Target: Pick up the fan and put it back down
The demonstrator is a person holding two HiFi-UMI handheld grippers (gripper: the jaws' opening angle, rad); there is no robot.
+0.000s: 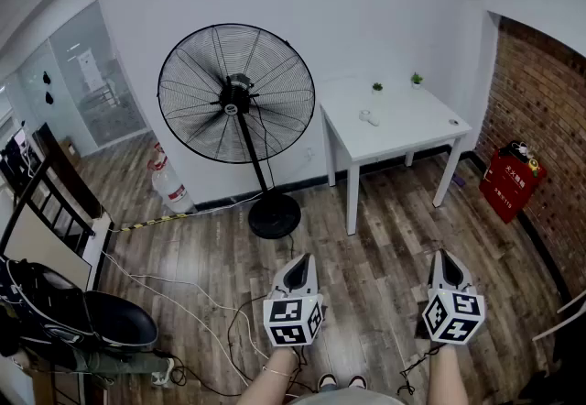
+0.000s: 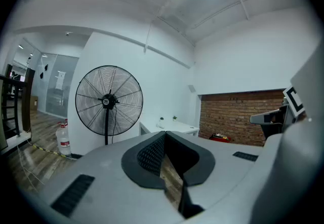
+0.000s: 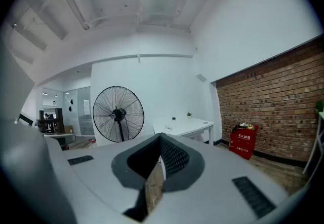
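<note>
A tall black pedestal fan (image 1: 236,105) stands upright on its round base (image 1: 274,215) against the white wall. It also shows in the left gripper view as the fan (image 2: 109,100) and in the right gripper view as the fan (image 3: 118,113), some way ahead. My left gripper (image 1: 299,264) and right gripper (image 1: 445,258) hover low over the wooden floor, well short of the fan. The left gripper (image 2: 164,134) has its jaw tips together with nothing held. The right gripper (image 3: 161,137) looks the same.
A white table (image 1: 394,133) with two small plants stands right of the fan. A red box (image 1: 511,183) sits by the brick wall (image 1: 549,119). A water bottle (image 1: 170,183) stands left of the fan. Cables (image 1: 183,302) cross the floor near a black seat (image 1: 119,321).
</note>
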